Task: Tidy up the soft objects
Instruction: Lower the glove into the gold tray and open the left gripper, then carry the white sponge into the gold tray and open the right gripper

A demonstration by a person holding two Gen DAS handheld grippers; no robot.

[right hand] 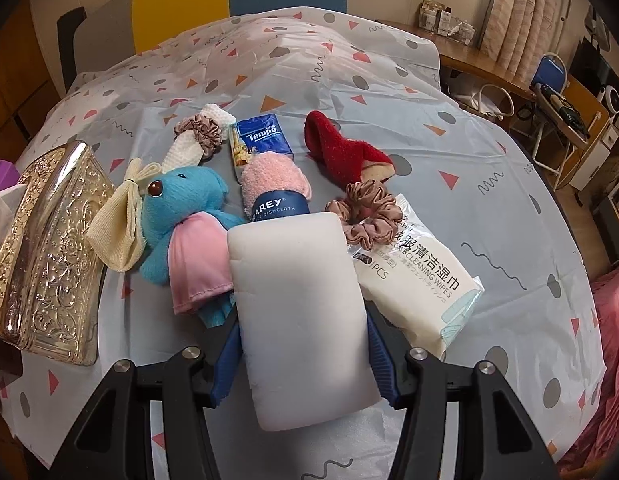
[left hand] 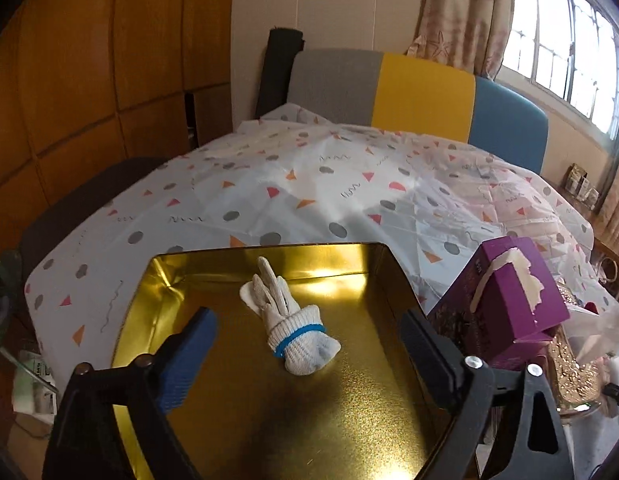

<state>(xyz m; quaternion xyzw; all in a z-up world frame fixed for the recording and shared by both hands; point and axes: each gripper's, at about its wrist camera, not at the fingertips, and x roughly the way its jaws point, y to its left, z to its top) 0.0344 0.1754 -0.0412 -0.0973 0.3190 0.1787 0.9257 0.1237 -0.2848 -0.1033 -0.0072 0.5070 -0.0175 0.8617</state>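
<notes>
Left gripper (left hand: 309,356) hangs over the gold tin (left hand: 157,280), its fingers (left hand: 189,356) spread wide with nothing between them. Down in the tin lies a white glove (left hand: 293,320), rolled up and banded in blue, resting on the tin floor between the two fingers but touching neither. Just right of the tin sits a purple box (left hand: 513,300) with a torn top, and the tin itself stands on the patterned cloth (left hand: 309,184) covering the worktop.

Over to the right gripper (right hand: 303,356): its fingers (right hand: 225,364) are clamped on a white sponge (right hand: 297,300), blue pads pressing both long sides, the block pointing forward.

Beyond the sponge, the pile is spread on the cloth. A blue plush (right hand: 185,204) in a pink dress lies left of the sponge with a cream bow (right hand: 121,224) by its head. A pink dishcloth (right hand: 269,184) rolled in a blue band sits just past the sponge's far edge. Behind it, a Tempo pack (right hand: 265,136), and left of that a white cloth (right hand: 189,140) ringed by a scrunchie (right hand: 201,130). A red sock (right hand: 341,152) lies farther right. A second scrunchie (right hand: 369,212) rests on the wipes (right hand: 421,284), which touch the sponge's right side. At far left stands an embossed silver box (right hand: 49,248).
</notes>
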